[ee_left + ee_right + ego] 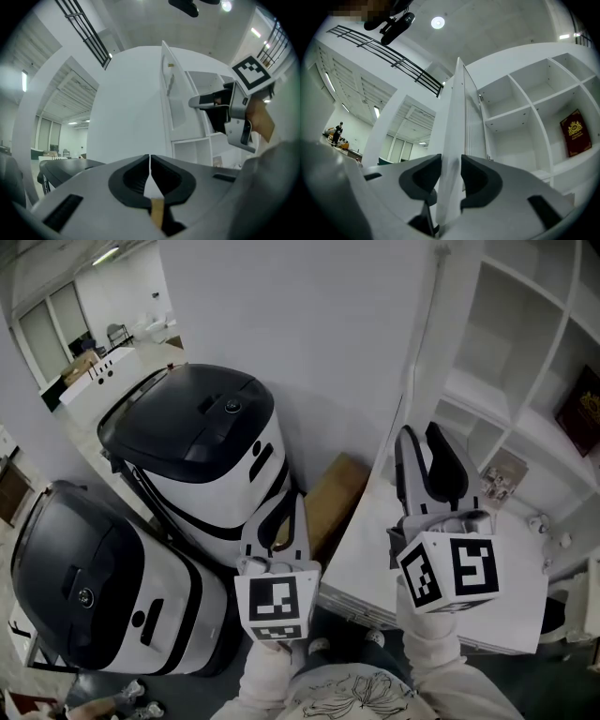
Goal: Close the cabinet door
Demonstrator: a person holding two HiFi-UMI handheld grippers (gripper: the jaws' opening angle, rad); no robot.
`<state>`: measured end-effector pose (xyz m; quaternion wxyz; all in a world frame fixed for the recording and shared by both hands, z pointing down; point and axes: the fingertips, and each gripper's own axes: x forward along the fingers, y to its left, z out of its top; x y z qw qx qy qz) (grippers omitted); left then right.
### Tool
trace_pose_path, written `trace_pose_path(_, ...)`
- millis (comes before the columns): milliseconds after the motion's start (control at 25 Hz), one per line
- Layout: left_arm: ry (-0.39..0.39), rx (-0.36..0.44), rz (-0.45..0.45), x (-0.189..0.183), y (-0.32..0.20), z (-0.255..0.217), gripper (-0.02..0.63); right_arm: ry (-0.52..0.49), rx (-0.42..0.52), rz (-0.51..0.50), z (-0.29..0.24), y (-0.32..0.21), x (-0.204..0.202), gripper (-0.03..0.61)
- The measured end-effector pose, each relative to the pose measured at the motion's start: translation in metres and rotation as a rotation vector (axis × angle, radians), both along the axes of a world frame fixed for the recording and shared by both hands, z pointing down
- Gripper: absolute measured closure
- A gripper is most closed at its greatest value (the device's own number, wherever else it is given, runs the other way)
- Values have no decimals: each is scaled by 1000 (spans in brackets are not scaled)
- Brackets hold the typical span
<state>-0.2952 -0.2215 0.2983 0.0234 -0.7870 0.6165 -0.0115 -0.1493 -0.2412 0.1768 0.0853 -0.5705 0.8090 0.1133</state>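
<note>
Cabinet door [451,126] stands open, swung out from the white shelf unit [520,117]. The right gripper view sees it edge-on, its ribbed inner face turned toward the shelves. Right tongs [450,161] are clamped on the door's free edge, one dark pad on each face, with the panel filling the gap between them. In the left gripper view the same door [167,79] shows from its outer side, and the right tongs [193,101] reach in at it from the shelf side, marker cube [252,71] on top. Left tongs [150,161] are closed, tips together with nothing between them. They are held low and level, pointing toward the blank white wall beside the door and well apart from it. In the head view the left tongs [291,507] sit at lower centre and the right tongs [422,442] higher, to their right. A red book [573,132] stands in one right-hand compartment. Two black-and-white machines [192,456] stand against the wall at left, with a brown cardboard box [333,493] between them and the shelf unit.
</note>
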Motion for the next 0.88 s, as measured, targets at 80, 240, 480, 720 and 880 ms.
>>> trace_pose_path(80,1,5,13,7,-2,-2,603,0,3,5,0,3,7,456)
trace_pose_path(240,1,7,38,25,-5,-4,603,11,8,18,0,8,24,468)
trace_pose_path(480,0,7,88,60,-10,-5,602,-1,11,60,1,14,60,499)
trace_pose_path(720,-6,0,139,102,-12,-4,603,-14,-6,56,2,16,94,508)
trace_pose_path(880,-11,-4,165,125,-14,-4,602,-25,-12,49,2,14,113,511)
